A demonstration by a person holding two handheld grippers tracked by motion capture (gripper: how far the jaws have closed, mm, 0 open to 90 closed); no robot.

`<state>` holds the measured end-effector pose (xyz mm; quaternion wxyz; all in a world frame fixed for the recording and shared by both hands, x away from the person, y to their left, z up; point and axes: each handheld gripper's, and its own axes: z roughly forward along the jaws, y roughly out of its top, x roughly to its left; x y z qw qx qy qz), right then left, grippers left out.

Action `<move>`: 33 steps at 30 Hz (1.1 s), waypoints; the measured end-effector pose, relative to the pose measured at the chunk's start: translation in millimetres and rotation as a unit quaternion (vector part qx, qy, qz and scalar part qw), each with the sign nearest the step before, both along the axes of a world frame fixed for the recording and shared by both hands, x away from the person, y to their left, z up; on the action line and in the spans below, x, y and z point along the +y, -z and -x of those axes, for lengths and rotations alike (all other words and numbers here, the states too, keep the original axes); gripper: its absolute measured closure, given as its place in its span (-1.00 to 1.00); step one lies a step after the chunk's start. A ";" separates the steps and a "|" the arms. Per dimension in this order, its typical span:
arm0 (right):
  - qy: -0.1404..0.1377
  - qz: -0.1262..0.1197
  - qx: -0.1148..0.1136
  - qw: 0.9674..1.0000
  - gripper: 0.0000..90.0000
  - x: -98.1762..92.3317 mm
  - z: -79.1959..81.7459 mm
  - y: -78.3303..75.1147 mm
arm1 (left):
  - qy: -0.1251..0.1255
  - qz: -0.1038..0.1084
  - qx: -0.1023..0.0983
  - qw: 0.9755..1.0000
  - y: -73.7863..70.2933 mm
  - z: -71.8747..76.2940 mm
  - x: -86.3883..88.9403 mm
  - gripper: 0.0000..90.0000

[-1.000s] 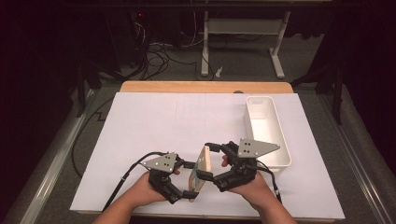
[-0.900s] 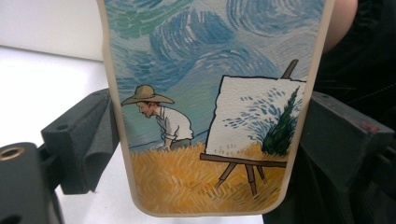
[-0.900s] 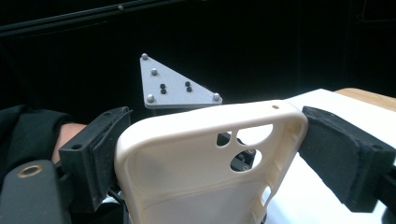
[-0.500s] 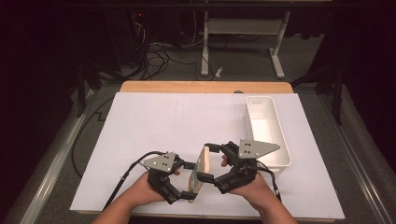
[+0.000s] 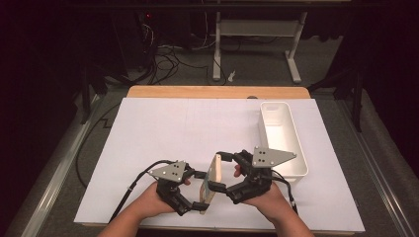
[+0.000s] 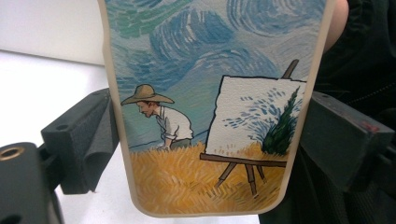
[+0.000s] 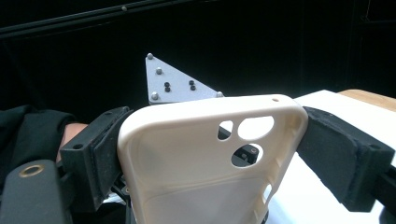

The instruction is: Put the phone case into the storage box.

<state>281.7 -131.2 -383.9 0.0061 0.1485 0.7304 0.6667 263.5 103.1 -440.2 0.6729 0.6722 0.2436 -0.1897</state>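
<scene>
My left gripper (image 5: 193,190) sits near the front edge of the surface (image 5: 163,133), at about 7 o'clock from its middle, and its jaws are clamped on the two long edges of a phone case (image 5: 211,183). In the left gripper view the phone case (image 6: 210,107) shows me its printed back: a painter in a straw hat, an easel and a yellow field under swirling blue sky, with a black jaw pressed against each side. The case stands on edge between my two hands, lifted just off the white sheet.

My right gripper (image 5: 226,173) comes in from 3 o'clock of the case, and its jaws squeeze the camera-hole end across its width. In the right gripper view I look into the cream inside of the case (image 7: 196,163), with the lens cut-outs near the top.

At roughly 2 o'clock from my right hand (image 5: 269,200), a white rectangular tray (image 5: 281,136) lies near the surface's right side.
</scene>
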 end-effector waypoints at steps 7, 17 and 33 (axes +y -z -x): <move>0.003 0.004 -0.001 1.000 -0.70 0.8 0.2 0.1 | -0.006 -0.004 -0.004 1.000 0.7 0.1 -1.0 -0.75; 0.004 0.005 -0.003 1.000 -0.70 1.7 1.0 0.1 | -0.010 -0.004 -0.004 1.000 0.8 0.9 -2.0 -0.76; 0.004 0.006 -0.006 1.000 -0.70 2.2 1.9 -0.5 | -0.022 0.000 0.004 1.000 -0.3 -2.1 -2.2 -0.99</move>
